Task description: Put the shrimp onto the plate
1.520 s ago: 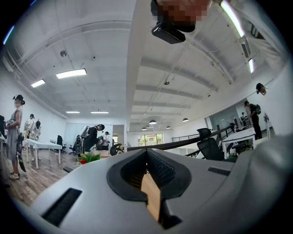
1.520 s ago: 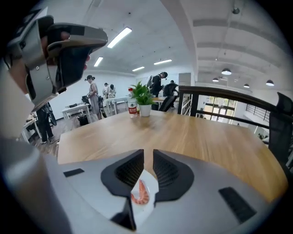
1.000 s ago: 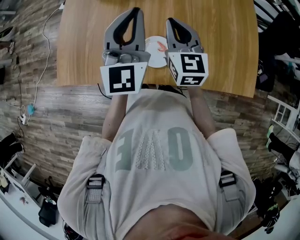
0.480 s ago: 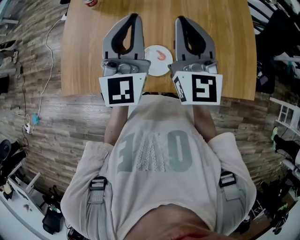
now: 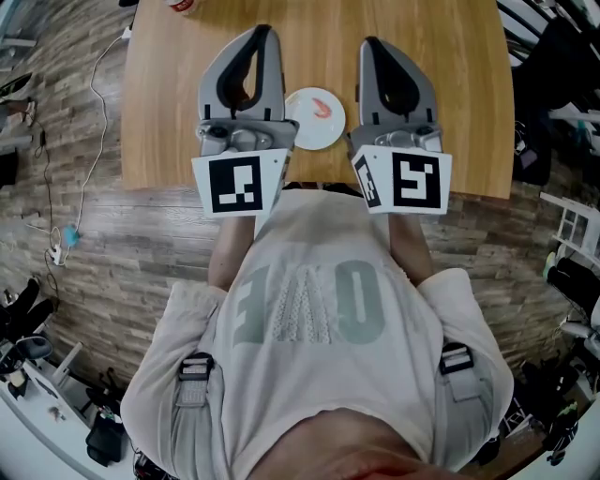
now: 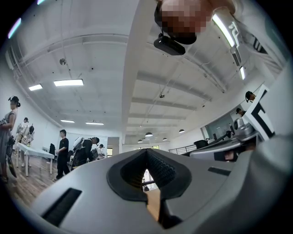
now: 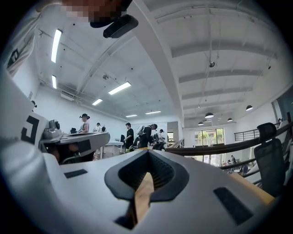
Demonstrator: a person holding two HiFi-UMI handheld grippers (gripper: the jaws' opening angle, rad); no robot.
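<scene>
A pink shrimp (image 5: 322, 106) lies on the small white plate (image 5: 302, 131), which stands on the wooden table (image 5: 450, 94) near its front edge. My left gripper (image 5: 262, 34) hovers just left of the plate, and my right gripper (image 5: 371, 45) just right of it. Both are raised above the table and point away from me, roughly level. Both are shut with nothing between the jaws. In the left gripper view (image 6: 146, 153) and the right gripper view (image 7: 147, 154) the jaw tips meet, and only the room's ceiling and far walls show beyond them.
A red and white object (image 5: 180, 5) sits at the table's far left corner. A white cable (image 5: 92, 66) runs over the wooden floor to the left. Several people (image 7: 129, 135) stand at desks across the room. A dark chair (image 7: 270, 155) is at the right.
Both grippers rose and drew apart. The right one moved off to the right of the plate, so the plate and shrimp now show whole between them.
</scene>
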